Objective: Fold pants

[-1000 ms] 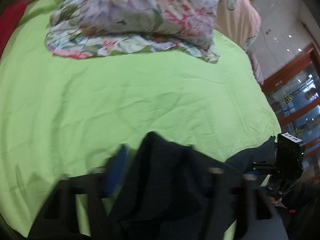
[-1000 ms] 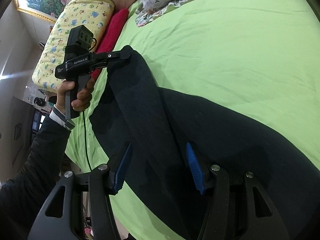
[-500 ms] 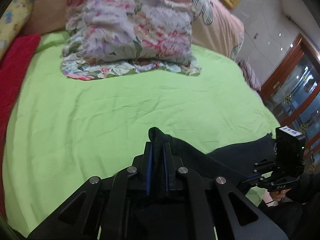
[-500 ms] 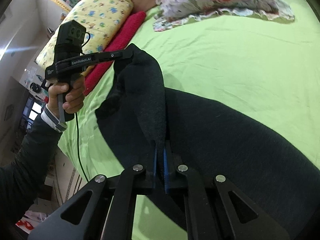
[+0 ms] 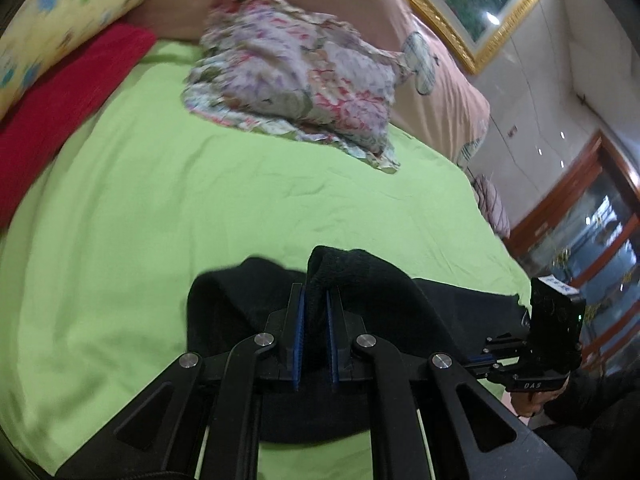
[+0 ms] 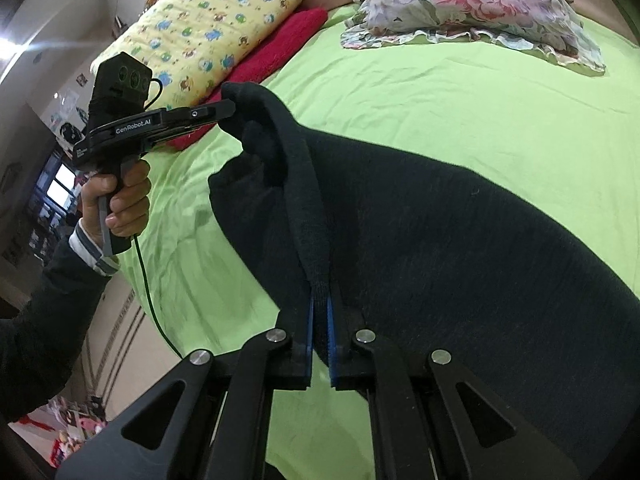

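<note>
Dark navy pants (image 6: 460, 240) lie across a green bed sheet (image 6: 480, 112). My left gripper (image 5: 315, 300) is shut on one end of their waistband and holds it above the sheet; it also shows in the right wrist view (image 6: 228, 110). My right gripper (image 6: 319, 304) is shut on the waistband's other end, and it shows at the right of the left wrist view (image 5: 476, 360). The waistband (image 6: 304, 184) hangs taut between the two grippers. The pants (image 5: 240, 300) drape down below my left gripper.
A floral pillow (image 5: 300, 76) lies at the head of the bed. A red towel (image 5: 68, 92) and a yellow patterned pillow (image 6: 216, 28) lie along the left side. The bed's edge (image 6: 168, 320) runs close below the grippers. A wooden glass cabinet (image 5: 592, 232) stands at right.
Both grippers have shut on the waistband; a second ago they were open around it. They have lifted it off the sheet, and it is now stretched between them.
</note>
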A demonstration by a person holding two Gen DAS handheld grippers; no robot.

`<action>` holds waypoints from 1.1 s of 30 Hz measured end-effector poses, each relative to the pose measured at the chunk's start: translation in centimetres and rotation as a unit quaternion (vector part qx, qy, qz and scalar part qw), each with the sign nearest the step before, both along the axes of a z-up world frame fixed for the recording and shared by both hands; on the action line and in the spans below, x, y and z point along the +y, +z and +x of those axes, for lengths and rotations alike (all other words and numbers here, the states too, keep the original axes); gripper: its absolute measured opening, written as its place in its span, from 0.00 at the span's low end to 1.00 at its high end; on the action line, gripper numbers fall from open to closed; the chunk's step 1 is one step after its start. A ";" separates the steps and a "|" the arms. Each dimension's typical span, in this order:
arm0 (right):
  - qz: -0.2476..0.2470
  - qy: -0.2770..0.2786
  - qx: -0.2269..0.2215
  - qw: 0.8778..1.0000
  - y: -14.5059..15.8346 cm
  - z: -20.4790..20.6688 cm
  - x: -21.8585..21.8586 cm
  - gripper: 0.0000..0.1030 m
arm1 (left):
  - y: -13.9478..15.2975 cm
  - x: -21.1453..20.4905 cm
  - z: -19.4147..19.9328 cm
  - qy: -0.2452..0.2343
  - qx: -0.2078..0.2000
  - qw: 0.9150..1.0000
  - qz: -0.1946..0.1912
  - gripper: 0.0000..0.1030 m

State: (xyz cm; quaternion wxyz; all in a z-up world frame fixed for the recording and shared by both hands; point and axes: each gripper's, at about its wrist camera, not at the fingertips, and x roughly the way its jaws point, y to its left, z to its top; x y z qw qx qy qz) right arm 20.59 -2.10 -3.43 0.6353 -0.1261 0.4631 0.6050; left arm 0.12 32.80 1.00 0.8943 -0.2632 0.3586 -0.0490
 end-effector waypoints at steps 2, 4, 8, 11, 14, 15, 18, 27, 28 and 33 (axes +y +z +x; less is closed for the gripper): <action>-0.004 0.003 -0.011 1.000 -0.1 -0.5 0.3 0.06 | -0.9 0.5 -0.9 0.019 0.000 1.000 -0.017 0.08; -0.007 0.008 -0.032 0.999 -0.1 -1.2 0.3 0.06 | -1.8 0.9 -1.7 0.033 0.000 0.999 -0.031 0.09; -0.011 0.016 -0.062 0.998 -0.2 -2.2 0.3 0.06 | -3.3 1.0 -3.3 0.058 0.005 0.997 -0.041 0.09; -0.016 0.021 -0.075 0.997 -0.5 -2.5 0.4 0.06 | -4.0 1.0 -4.3 0.075 0.009 0.996 -0.049 0.09; -0.025 0.026 -0.075 0.997 -1.0 -2.7 0.6 0.10 | -4.8 0.8 -5.6 0.100 0.022 0.993 -0.051 0.06; -0.024 0.026 -0.068 0.997 -1.2 -2.6 0.4 0.12 | -4.9 0.8 -6.1 0.106 0.021 0.993 -0.056 0.06; -0.017 0.025 -0.056 0.998 -1.2 -2.6 0.0 0.19 | -4.9 0.7 -8.0 0.136 0.016 0.988 -0.069 0.11; 0.021 0.006 0.015 1.000 -0.2 -1.5 -1.7 0.33 | -3.4 -2.1 -11.6 0.197 -0.008 0.975 -0.100 0.60; 0.025 0.003 0.018 1.000 -0.1 -1.3 -1.9 0.34 | -3.3 -2.4 -11.6 0.201 -0.010 0.974 -0.104 0.62; 0.041 -0.020 0.036 0.998 0.7 0.1 -2.9 0.34 | -2.8 -4.0 -10.7 0.212 0.005 0.973 -0.094 0.63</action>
